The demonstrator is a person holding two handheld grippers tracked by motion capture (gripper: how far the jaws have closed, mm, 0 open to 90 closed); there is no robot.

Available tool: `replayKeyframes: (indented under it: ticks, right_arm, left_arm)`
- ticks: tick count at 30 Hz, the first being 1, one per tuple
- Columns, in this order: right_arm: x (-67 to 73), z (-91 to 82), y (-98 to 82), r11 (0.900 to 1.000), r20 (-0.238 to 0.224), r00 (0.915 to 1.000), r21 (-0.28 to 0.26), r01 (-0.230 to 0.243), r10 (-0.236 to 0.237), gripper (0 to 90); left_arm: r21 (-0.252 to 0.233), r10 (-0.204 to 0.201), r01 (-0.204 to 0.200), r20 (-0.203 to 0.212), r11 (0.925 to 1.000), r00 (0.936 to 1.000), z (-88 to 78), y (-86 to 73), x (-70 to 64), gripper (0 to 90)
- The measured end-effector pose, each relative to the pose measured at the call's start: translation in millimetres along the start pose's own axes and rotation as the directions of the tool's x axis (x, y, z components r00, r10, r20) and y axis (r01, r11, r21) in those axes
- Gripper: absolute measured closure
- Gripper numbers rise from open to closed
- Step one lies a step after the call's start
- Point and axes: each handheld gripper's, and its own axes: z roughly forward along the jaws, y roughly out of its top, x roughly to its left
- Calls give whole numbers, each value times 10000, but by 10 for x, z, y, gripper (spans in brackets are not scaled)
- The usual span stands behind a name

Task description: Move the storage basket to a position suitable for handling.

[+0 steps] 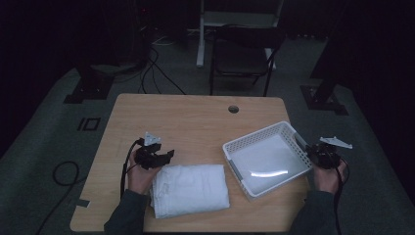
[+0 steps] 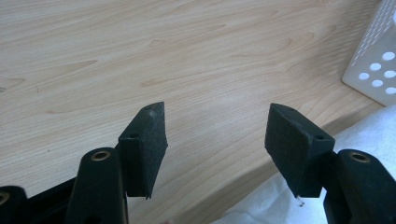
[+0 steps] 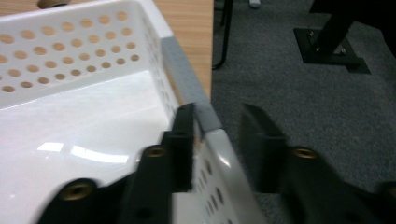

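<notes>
White basket wall between right tongs, left tongs open, empty

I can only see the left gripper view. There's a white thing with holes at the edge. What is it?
Observer: It's a white basket, empty inside, standing on the right part of the table.
Operator: Is the other gripper near it?
Observer: Yes. The right gripper straddles the basket's right wall, with one jaw inside and one outside. The outer jaw does not seem to press on it yet.
Operator: And the soft white stuff beside my jaws?
Observer: That's a folded white cloth. It lies near the table's front edge, left of the basket and apart from it.
</notes>
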Motion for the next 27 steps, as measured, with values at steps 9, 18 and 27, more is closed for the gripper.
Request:
replayKeyframes:
  ticks: [9, 18, 27]
  right_arm:
    - [-32, 38, -26, 9968, 139, 9971, 251, -756, 752, 676]
    - [76, 63, -17, 9880, -217, 9878, -30, -1543, 1542, 730]
    - [340, 152, 42, 9926, -1686, 9782, 78, -1212, 1208, 667]
  left_arm:
    - [28, 51, -51, -59, 10000, 10000, 9, -4, -4, 384]
    - [26, 50, -49, -84, 10000, 10000, 20, -7, -9, 384]
    - [92, 36, -34, -144, 10000, 9999, 48, -21, 2, 382]
